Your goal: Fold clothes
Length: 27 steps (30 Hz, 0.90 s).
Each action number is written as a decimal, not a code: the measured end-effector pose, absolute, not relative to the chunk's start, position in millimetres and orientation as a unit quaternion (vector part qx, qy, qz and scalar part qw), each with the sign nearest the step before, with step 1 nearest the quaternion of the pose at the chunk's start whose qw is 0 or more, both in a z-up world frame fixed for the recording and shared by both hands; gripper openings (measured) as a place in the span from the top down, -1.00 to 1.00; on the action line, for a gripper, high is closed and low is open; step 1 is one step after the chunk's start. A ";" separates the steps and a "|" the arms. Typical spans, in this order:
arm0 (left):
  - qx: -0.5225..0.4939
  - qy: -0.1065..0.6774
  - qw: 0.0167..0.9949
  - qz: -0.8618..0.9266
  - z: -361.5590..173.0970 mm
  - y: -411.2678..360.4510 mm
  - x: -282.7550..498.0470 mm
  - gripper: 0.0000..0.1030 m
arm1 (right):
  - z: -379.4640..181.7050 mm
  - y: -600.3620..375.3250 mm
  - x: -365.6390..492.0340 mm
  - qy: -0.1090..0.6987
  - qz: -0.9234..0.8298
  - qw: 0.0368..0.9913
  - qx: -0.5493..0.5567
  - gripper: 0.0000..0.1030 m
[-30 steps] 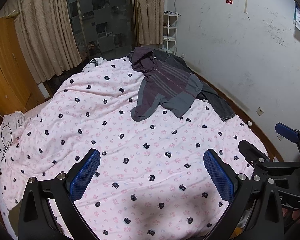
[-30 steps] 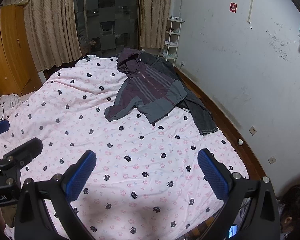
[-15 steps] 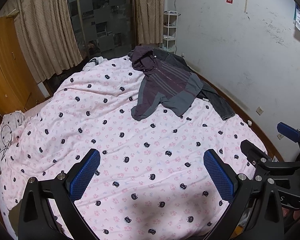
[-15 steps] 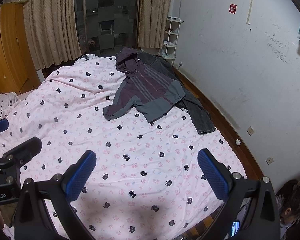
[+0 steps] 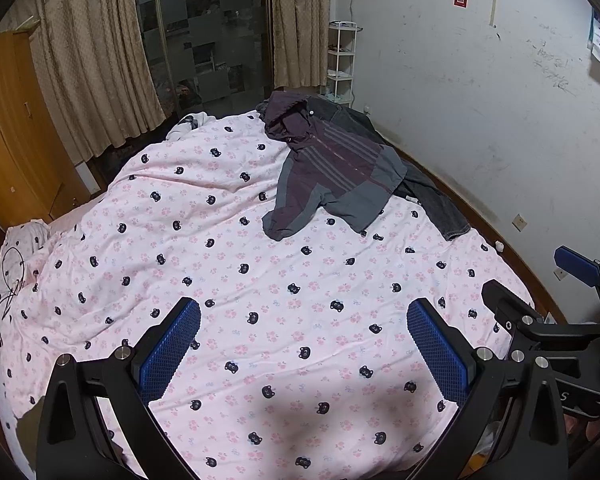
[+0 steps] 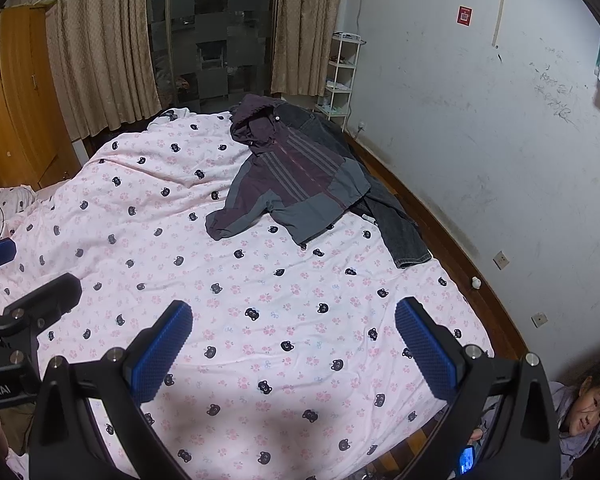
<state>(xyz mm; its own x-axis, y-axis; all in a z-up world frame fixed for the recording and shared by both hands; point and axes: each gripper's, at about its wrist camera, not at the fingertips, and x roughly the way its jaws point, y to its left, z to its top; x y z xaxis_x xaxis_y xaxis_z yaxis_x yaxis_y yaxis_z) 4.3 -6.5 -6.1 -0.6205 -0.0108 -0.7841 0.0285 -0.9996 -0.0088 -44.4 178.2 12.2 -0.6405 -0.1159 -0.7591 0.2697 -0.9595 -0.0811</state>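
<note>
Both grippers are spread wide w/ nothing in them. The left gripper (image 5: 303,344) and right gripper (image 6: 294,346) hang side by side over the near end of the bed (image 5: 228,280), above bare pink cover, not touching anything.

So imo this is the approach step, no folding started yet. The jacket (image 5: 332,176) (purple/grey, hooded) is lying crumpled at the far right part of the bed, well apart from both grippers, w/ one sleeve flopped toward us. It's partly on top of a pair of dark jeans (image 5: 440,204) that runs along the edge by the wall.

Next move prob needs both grippers to go forward and down to the jacket, grab hem or shoulders, and drag it onto open bed to spread flat.
</note>
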 end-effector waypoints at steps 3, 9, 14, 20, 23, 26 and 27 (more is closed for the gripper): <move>0.437 0.008 0.012 -0.899 -7.0 -6.0 3.9 -0.99 | 10.5 178.9 -45.9 0.092 -0.900 0.109 0.412 -1.00; 0.441 0.007 0.013 -0.897 -8.7 -5.3 4.5 -0.99 | 8.2 179.1 -47.5 0.090 -0.899 0.109 0.415 -1.00; 0.443 0.009 0.011 -0.897 -9.5 -5.1 6.4 -0.99 | 9.3 178.6 -47.9 0.089 -0.899 0.109 0.414 -1.00; 0.444 0.014 0.010 -0.896 -8.6 -5.9 6.1 -0.99 | 9.4 180.4 -45.6 0.086 -0.900 0.111 0.412 -1.00; 0.445 0.016 0.009 -0.895 -8.5 -8.1 8.2 -0.99 | 10.0 179.7 -42.5 0.087 -0.900 0.111 0.412 -1.00; 0.445 0.015 0.006 -0.895 -8.3 -10.9 11.0 -0.99 | 11.3 176.4 -36.3 0.092 -0.900 0.108 0.412 -1.00; 0.445 0.016 0.004 -0.895 -8.2 -12.2 12.7 -0.99 | 12.1 175.2 -33.7 0.093 -0.900 0.107 0.411 -1.00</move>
<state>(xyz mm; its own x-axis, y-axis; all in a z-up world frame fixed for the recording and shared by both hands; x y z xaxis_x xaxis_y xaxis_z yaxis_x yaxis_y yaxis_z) 12.7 -12.2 -8.2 -0.6043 0.0071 -0.7967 0.0210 -0.9995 -0.0249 -33.7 175.2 12.1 -0.6391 -0.1168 -0.7602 0.2703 -0.9595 -0.0798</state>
